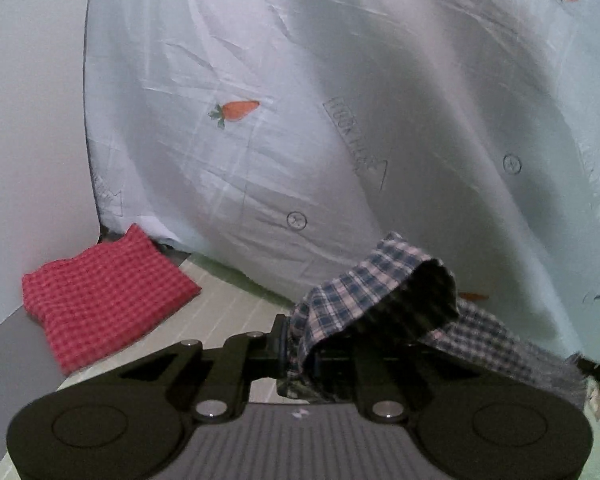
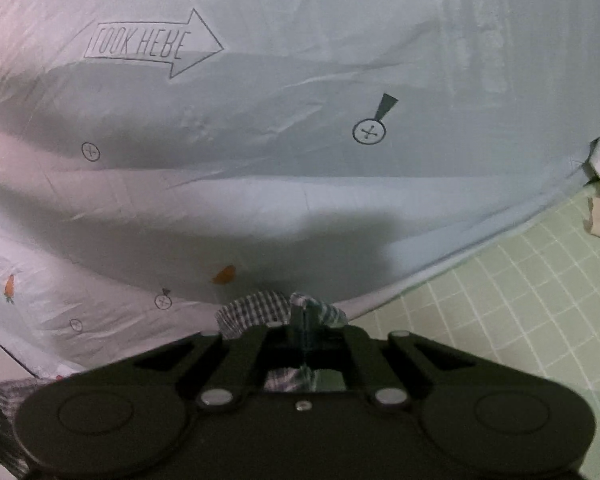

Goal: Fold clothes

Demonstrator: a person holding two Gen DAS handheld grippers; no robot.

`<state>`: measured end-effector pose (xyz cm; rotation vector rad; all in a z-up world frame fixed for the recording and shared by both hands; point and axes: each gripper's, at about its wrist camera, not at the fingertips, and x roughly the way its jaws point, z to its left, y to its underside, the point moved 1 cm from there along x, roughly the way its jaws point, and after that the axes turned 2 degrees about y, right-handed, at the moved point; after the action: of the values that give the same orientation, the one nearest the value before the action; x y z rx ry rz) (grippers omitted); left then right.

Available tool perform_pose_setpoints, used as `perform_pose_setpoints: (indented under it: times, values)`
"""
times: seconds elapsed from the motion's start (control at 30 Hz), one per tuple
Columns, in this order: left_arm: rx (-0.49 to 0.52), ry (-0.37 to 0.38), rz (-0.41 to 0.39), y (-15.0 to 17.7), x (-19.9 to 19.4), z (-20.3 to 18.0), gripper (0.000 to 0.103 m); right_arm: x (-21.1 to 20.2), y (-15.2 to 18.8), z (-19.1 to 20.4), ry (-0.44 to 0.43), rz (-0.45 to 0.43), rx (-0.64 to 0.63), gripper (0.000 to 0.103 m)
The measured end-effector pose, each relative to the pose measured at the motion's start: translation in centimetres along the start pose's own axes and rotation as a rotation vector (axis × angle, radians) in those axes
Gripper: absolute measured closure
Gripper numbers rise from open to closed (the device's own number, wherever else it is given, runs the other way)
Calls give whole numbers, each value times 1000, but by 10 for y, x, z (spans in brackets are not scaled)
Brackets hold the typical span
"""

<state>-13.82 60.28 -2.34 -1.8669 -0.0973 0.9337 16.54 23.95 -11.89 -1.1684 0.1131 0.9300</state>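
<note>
Holding a blue-and-white checked cotton garment [image 1: 364, 292] off the green gridded mat [image 2: 520, 288], we have our left claw [image 1: 296, 344] clamped on one bunched edge and our right claw [image 2: 302, 320] pinched shut on another. The thin grips could slip and let the cloth sag crooked. Swinging wide might snag the pale carrot-printed sheet [image 1: 300, 120] or nudge the folded red checked cloth [image 1: 104, 296].
</note>
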Motion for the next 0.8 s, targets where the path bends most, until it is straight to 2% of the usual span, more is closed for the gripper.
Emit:
perform_pose_setpoints:
  times: [0.13, 0.23, 0.43, 0.67, 0.8]
  values:
    - [-43, -15, 53, 4, 18, 11, 90, 12, 7, -1, 18, 20, 9, 103]
    - [-91, -23, 119, 20, 39, 23, 90, 27, 15, 0, 48, 41, -7, 103]
    - [-139, -75, 228, 48, 80, 45, 90, 75, 40, 3, 114, 133, -60, 103]
    - [-203, -170, 352, 76, 125, 81, 90, 141, 61, -3, 204, 225, -107, 103]
    - [-251, -185, 421, 91, 142, 100, 90, 162, 71, -7, 233, 258, -123, 103]
